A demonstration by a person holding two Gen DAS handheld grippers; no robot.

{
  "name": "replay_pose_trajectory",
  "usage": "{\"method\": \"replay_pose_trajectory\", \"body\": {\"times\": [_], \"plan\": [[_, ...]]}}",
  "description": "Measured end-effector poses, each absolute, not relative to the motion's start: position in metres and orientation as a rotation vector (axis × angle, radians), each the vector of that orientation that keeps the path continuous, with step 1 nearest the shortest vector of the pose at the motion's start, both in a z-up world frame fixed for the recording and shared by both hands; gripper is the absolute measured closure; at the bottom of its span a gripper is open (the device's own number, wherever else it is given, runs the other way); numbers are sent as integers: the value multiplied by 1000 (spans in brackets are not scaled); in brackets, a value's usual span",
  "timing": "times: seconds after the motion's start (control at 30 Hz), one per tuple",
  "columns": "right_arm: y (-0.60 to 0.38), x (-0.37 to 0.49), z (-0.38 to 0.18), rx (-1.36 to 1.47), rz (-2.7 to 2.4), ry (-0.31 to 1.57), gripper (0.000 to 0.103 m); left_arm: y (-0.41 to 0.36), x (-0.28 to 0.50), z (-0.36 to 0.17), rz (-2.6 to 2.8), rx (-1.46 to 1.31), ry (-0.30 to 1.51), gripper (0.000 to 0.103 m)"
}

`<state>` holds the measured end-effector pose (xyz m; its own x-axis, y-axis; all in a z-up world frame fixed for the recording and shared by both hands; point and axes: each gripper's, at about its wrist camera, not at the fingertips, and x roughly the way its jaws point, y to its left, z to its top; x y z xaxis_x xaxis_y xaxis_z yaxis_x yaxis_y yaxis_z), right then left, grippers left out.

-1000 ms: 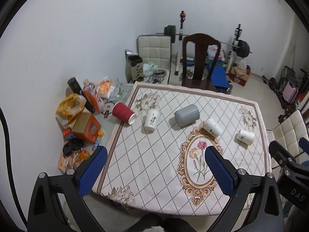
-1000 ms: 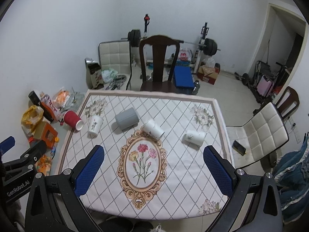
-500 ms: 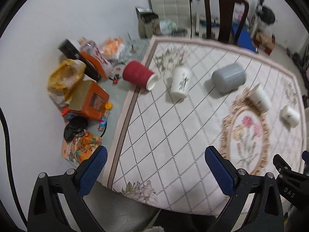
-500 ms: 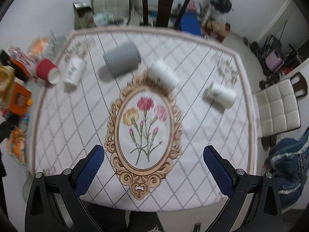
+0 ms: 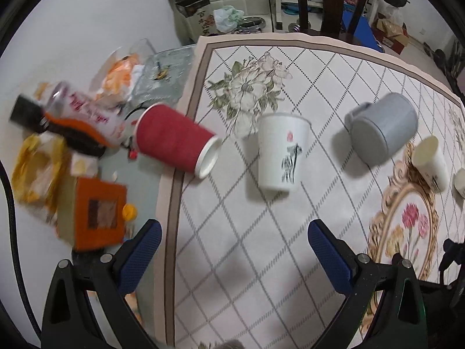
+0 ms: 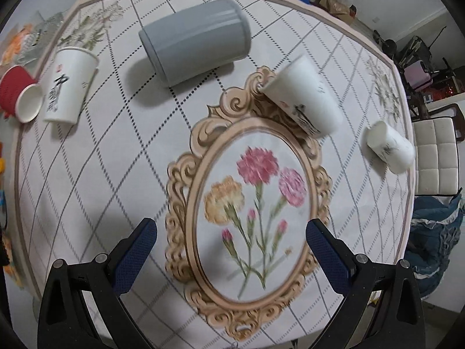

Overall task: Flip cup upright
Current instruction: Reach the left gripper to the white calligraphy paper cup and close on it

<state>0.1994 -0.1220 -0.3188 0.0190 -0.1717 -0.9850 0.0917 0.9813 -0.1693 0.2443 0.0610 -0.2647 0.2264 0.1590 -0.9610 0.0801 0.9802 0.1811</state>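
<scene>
A red paper cup lies on its side at the table's left edge, its mouth toward the table; it also shows in the right wrist view. A white printed cup stands upright beside it. A grey cup lies on its side. Two white cups lie on their sides: one by the flower medallion, one near the right edge. My left gripper is open and empty above the table's left part. My right gripper is open and empty above the medallion.
The table has a diamond-pattern cloth with a flower medallion. Clutter lies on the floor to the left: an orange box, bags and bottles. A dark wooden chair stands at the far side and a white padded chair at the right.
Both grippers have dropped lower and closer to the table. The left view has swung toward the red and white cups. The cups have not moved.
</scene>
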Motion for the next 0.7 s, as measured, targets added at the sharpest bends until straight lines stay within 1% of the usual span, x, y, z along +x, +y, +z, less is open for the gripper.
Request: {"method": "replay_pose_trajectory", "body": {"times": [0.2,0.53,0.57,0.63,0.7], "plan": [[-121,232,-342,-56,-240,1574,0,57,284,-291,-17,204,1382,1],[-124,252,-366,-46,-269,1609,0,41,314,-330,-85,225,1442,4],[-125,254,-368,-46,-270,1612,0,39,316,-335,-89,225,1448,5],[-126,256,-372,-47,-271,1620,0,37,319,-343,-96,226,1462,17],[-128,257,-376,-45,-271,1624,0,35,321,-349,-99,225,1471,18]]}}
